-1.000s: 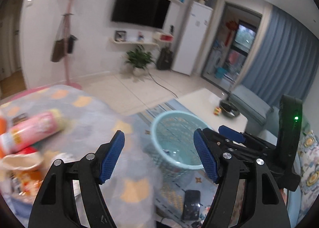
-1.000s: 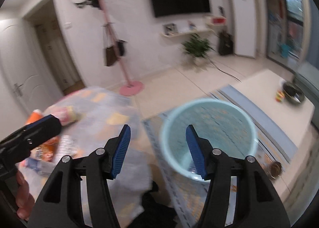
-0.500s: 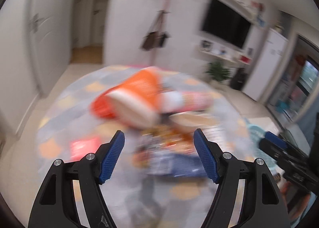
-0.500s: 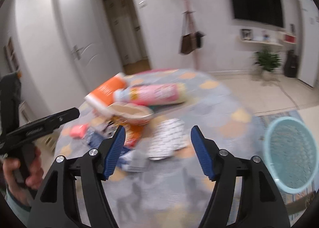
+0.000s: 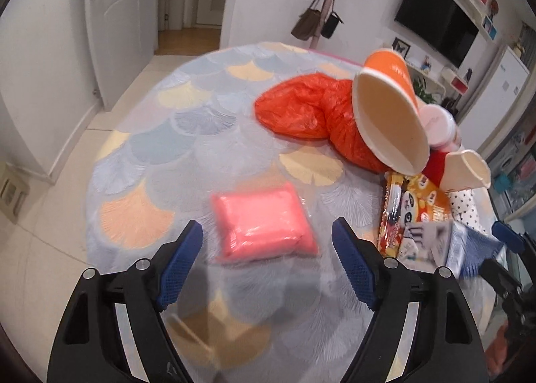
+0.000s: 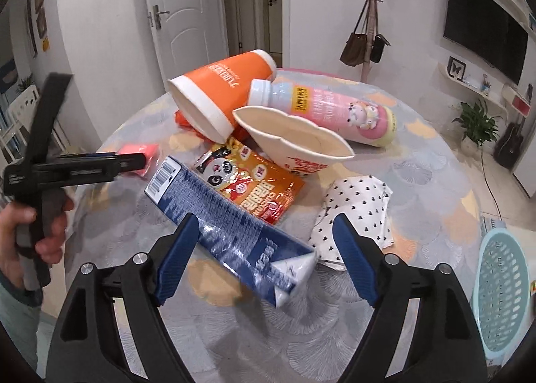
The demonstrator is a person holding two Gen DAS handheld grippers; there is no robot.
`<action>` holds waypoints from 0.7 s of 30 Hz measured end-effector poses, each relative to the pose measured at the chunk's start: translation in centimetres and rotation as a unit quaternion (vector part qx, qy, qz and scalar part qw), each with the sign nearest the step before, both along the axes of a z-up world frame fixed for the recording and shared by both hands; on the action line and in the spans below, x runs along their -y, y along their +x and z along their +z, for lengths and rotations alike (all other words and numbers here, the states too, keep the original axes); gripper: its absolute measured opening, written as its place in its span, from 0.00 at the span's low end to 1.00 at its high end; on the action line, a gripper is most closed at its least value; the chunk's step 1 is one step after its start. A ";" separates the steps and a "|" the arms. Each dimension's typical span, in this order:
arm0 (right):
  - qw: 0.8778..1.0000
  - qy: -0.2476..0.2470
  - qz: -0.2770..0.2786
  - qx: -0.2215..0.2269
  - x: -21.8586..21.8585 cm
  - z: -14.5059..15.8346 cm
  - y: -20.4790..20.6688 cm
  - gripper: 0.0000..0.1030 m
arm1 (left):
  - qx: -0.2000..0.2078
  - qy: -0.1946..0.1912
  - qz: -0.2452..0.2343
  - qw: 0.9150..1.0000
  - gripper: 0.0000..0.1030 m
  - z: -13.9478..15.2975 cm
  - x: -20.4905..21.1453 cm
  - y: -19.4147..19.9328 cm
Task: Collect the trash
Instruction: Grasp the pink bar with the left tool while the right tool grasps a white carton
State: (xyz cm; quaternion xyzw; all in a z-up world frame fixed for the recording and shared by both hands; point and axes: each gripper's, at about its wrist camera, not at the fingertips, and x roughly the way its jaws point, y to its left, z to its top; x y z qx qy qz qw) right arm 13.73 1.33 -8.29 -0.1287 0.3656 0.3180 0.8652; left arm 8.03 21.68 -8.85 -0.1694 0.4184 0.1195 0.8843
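Observation:
Trash lies on a round table. My left gripper is open, just short of a pink packet that lies between its fingers' line. My right gripper is open over a blue carton. Behind it lie an orange snack wrapper, a dotted paper, a crushed paper bowl, a pink bottle and an orange cup. An orange plastic bag lies beside the cup.
A light blue basket stands on the floor at the table's right. The left gripper shows in the right wrist view near the pink packet. A coat stand, doors and a TV wall lie beyond.
Both grippers have swung from the blue basket back over the table. The left one has closed in on the pink packet, the right one on the blue carton. Both stayed open.

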 end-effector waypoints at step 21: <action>0.996 -0.036 0.082 -0.020 -2.0 0.3 -4.9 0.89 | 0.045 0.072 -0.024 0.996 0.55 1.3 1.4 -1.7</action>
